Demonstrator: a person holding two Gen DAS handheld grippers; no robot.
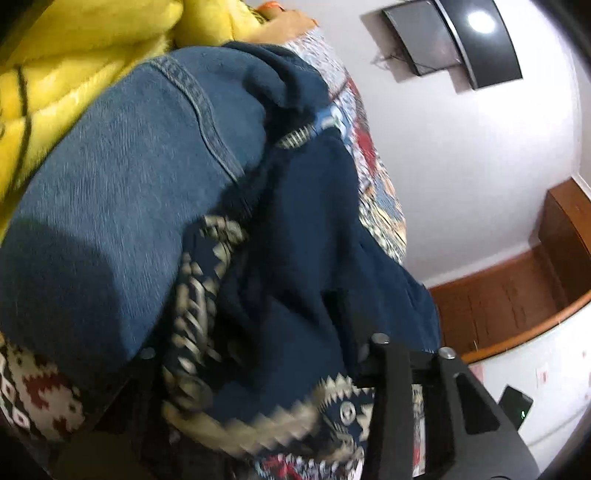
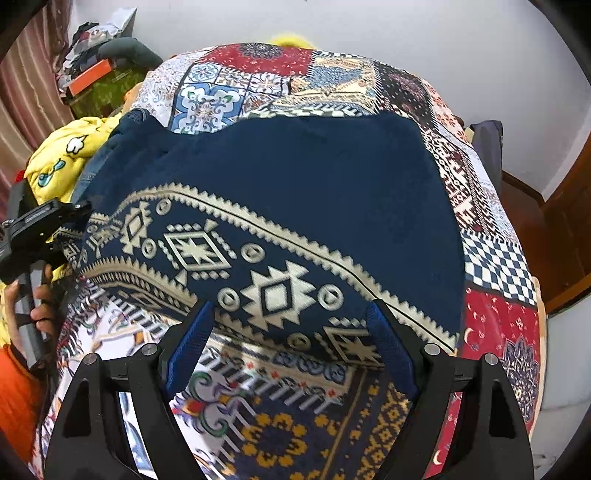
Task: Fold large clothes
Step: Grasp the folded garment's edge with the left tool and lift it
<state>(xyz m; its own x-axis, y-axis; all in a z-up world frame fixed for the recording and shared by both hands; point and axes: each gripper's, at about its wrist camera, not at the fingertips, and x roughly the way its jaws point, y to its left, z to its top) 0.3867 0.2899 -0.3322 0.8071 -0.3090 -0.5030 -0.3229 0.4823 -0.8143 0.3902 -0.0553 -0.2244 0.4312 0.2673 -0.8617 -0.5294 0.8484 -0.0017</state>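
while the right gripper (image 2: 291, 325) gapes over the navy garment (image 2: 295, 177), the left gripper (image 2: 79, 218) seemingly pinches it

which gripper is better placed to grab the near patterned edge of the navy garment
Right. The right gripper stands open, its jaws straddling the navy garment's patterned hem. The left gripper is off at the garment's far side, already buried in its fabric.

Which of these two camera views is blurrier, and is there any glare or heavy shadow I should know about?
The left wrist view is blurrier: the cream pattern on the navy patterned garment smears, a dark shadow covers the denim piece, and a light glares off the wall-mounted screen. The right wrist view is sharp and evenly lit, though the fisheye bulges the patchwork bedspread.
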